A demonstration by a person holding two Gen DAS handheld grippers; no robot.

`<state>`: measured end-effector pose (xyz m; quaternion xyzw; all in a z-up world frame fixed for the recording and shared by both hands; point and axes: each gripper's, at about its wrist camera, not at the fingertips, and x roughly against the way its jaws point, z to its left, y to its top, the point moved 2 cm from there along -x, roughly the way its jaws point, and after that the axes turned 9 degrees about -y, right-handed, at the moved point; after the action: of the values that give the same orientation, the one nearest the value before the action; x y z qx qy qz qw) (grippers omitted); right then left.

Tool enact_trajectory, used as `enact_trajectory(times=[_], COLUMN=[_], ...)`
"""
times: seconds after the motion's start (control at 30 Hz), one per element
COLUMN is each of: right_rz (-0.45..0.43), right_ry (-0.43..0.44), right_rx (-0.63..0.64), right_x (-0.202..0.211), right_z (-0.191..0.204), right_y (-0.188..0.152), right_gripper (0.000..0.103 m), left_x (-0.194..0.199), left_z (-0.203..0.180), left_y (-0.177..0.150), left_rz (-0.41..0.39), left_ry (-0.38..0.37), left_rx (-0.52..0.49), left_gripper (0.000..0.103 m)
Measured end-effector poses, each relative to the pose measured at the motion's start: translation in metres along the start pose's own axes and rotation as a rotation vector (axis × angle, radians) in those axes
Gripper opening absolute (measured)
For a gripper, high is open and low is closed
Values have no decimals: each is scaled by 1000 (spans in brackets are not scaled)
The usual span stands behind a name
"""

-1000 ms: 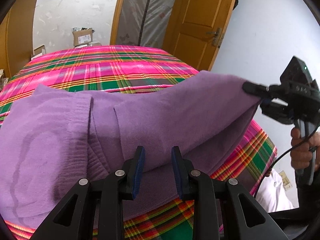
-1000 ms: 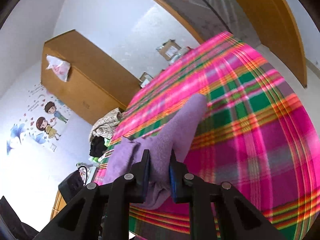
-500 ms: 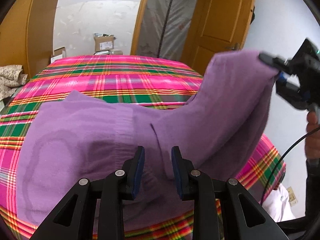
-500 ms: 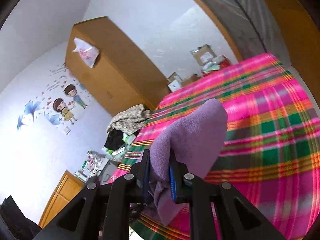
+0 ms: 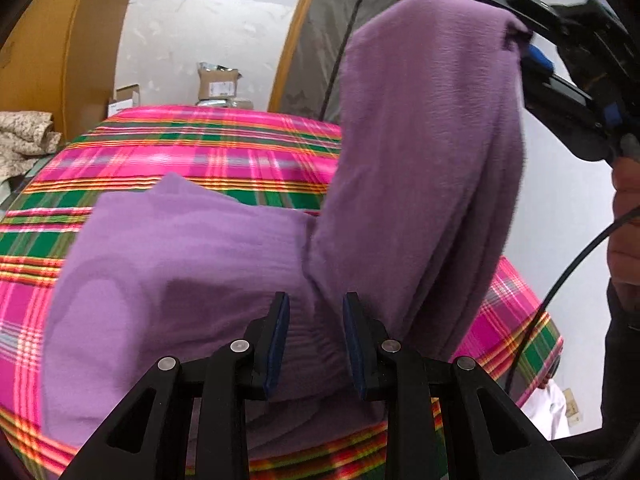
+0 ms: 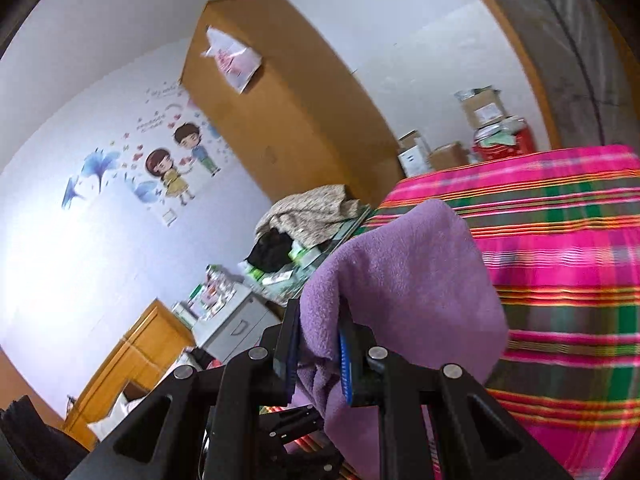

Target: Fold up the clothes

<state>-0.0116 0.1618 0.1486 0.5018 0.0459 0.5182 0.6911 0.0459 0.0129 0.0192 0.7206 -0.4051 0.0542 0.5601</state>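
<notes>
- Left wrist view: the purple sweater (image 5: 208, 280) is seen spread over the plaid bed cover (image 5: 192, 160), with one side lifted high into a tall fold
- The raised edge is clamped by the right gripper (image 5: 520, 40) at top right, jaws narrowed onto a bunch of fleece; a hand (image 5: 624, 220) is glimpsed below it with a cable trailing
- The left gripper (image 5: 314, 336) is held low over the near hem, jaws partly open; fabric lies between the blue pads, but whether it is actually pinched cannot be told
- Right wrist view: the same grip is confirmed, purple fabric draped over and wedged between the pads of the right gripper (image 6: 320, 344)
- Risk, as judged: the thick fleece could be dragged out of the narrow grip by its own hanging weight, and the fold would collapse crooked
- Risk again: if the near hem is not anchored, the whole garment could be slid across the smooth cover instead of being folded
- The bed is wide and soft, so creases may be set unevenly
- Around it: a wooden wardrobe (image 6: 280, 100), cartoon wall stickers (image 6: 176, 160), a heap of clothes (image 6: 312, 212), cardboard boxes (image 5: 218, 86)
</notes>
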Motion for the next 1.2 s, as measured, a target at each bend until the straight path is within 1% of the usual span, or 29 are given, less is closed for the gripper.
enact_trajectory(times=[0.13,0.37,0.53,0.63,0.7,0.8,0.83,0.93,1.0,1.07,1.1,1.13,1.2], right_rz=[51,168,276,351,386,383,373,335,318,310,309,307,304], right_ry=[33,84,101,106,112,133,141,152,129,105,94,83,64], right_rx=[37,75,80,78,64,48,45,37,27,8,-4,-16,-44], right_x=[-29,-86,-132,-156,-165,-161,-157,-143,-133,-125,-121,-117,-109], right_z=[21,43,51,50,47,46,47,45,38,27,21,15,2], right_y=[-1,-15,-33,-47,-55,-58,-57,-52,-53,-57,-59,-62,-67], right_gripper=[17,17,17,21,22,26,29,30,31,31,31,31,32], left_x=[15,49,75,86,94,103,106,114,122,128,129,130,127], left_z=[12,46,72,84,88,94,96,100,101,102,103,104,104], left_y=[-3,-17,-30,-31,-31,-30,-28,-24,-20,-16,-14,-14,-11], left_rz=[-25,-67,-98,-116,-128,-144,-151,-178,-209,-243,-253,-260,-261], left_ry=[29,129,207,241,261,280,284,289,281,259,245,232,192], left_rx=[22,99,166,192,203,208,211,217,221,234,244,255,280], left_gripper=[28,28,28,28,28,28,28,28,29,42,54,57,57])
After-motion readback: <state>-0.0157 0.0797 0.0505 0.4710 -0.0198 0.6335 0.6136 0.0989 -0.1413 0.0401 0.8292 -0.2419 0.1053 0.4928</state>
